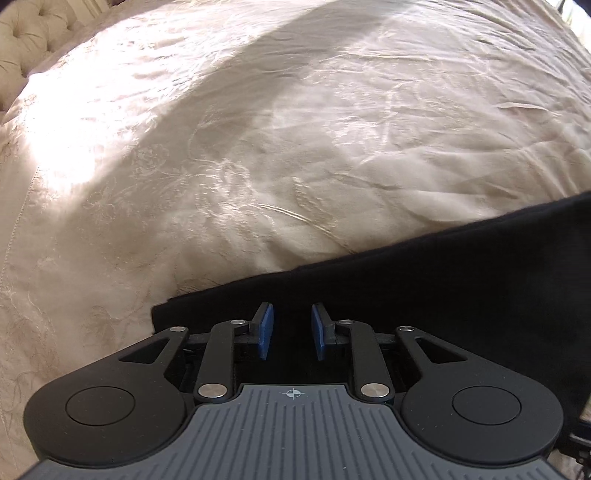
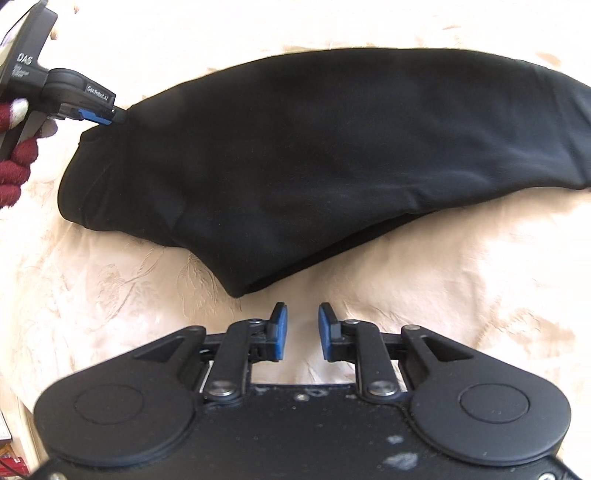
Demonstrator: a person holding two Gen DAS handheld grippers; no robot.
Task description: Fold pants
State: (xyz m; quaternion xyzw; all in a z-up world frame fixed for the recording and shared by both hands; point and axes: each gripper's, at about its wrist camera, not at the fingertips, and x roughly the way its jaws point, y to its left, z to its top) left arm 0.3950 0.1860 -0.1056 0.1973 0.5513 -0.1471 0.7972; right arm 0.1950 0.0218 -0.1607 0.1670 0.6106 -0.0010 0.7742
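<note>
Black pants (image 2: 314, 155) lie folded lengthwise on a cream bedspread (image 2: 110, 295), waist end at the left, legs running right. In the left wrist view the pants (image 1: 443, 295) fill the lower right. My left gripper (image 1: 292, 325) is open with its blue pads over the pants' edge; in the right wrist view it (image 2: 120, 116) reaches the waist corner at the upper left, held by a hand in a red glove (image 2: 16, 166). My right gripper (image 2: 302, 325) is open and empty over the bedspread, just short of the pants' near edge.
The patterned bedspread (image 1: 258, 147) spreads wide beyond the pants, with a sunlit patch at the left. A tufted beige headboard (image 1: 33, 33) stands at the far upper left. The bed's edge and some clutter (image 2: 11, 454) show at the lower left.
</note>
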